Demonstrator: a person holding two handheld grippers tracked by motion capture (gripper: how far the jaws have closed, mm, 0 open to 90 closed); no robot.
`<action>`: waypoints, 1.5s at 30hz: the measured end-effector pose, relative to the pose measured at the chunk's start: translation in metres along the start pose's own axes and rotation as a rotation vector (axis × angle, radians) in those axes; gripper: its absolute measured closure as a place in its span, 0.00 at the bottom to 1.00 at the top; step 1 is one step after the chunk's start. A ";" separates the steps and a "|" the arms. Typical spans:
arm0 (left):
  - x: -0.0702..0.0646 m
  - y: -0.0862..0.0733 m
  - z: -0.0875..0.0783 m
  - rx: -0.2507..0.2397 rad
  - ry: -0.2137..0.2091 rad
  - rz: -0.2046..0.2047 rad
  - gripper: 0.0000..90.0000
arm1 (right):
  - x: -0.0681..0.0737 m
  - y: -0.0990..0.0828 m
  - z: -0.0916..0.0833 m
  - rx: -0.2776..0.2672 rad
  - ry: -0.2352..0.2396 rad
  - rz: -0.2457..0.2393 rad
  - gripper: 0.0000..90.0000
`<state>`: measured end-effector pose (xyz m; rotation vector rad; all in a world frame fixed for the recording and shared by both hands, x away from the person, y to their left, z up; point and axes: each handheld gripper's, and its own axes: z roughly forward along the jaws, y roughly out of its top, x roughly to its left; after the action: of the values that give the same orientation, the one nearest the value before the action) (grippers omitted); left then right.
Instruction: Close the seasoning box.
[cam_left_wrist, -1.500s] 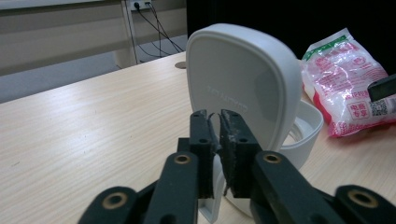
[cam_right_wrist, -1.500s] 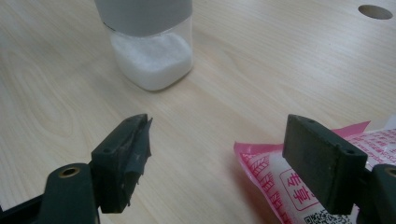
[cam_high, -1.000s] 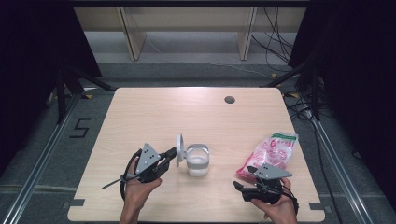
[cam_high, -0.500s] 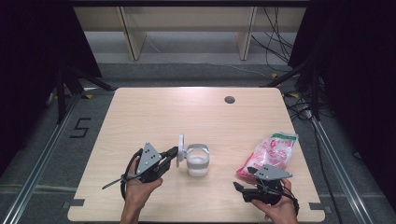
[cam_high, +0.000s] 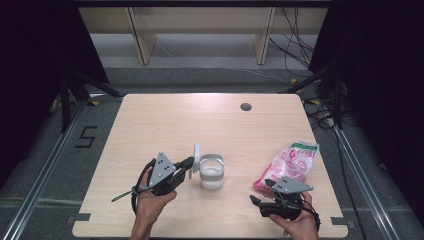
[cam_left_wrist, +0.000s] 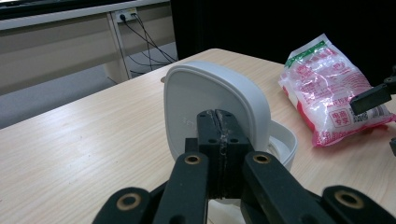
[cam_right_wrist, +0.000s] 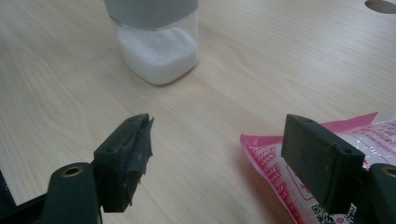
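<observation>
A clear square container (cam_high: 211, 172) with white grains in its bottom stands at the table's front middle. Its white hinged lid (cam_high: 197, 154) is flipped up on the left side. My left gripper (cam_high: 189, 162) is shut, its tips right at that lid. In the left gripper view the closed jaws (cam_left_wrist: 218, 126) stand before the lid's face (cam_left_wrist: 205, 88); I cannot tell whether they pinch any of it. A pink and white bag (cam_high: 292, 160) lies at the front right. My right gripper (cam_high: 261, 191) is open beside the bag's near end, nothing between its fingers (cam_right_wrist: 219, 140).
A dark round grommet hole (cam_high: 245, 106) sits in the far right part of the wooden table (cam_high: 165, 120). In the right gripper view the container (cam_right_wrist: 156, 51) is ahead on the left and the bag's corner (cam_right_wrist: 299, 186) lies low on the right.
</observation>
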<state>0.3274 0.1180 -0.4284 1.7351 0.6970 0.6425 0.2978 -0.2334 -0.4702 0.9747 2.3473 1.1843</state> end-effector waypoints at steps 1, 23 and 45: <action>-0.001 0.001 0.000 0.010 0.005 0.004 0.99 | 0.001 0.000 -0.001 -0.007 -0.014 0.005 0.28; -0.018 0.006 0.010 0.011 -0.056 0.015 0.97 | 0.003 -0.001 0.000 0.001 -0.003 -0.003 0.28; -0.019 -0.002 -0.003 -0.046 -0.158 -0.087 0.51 | 0.005 -0.001 -0.001 -0.007 -0.001 -0.008 0.28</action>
<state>0.3123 0.1069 -0.4309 1.6832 0.6387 0.4535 0.2934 -0.2310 -0.4703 0.9622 2.3429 1.1878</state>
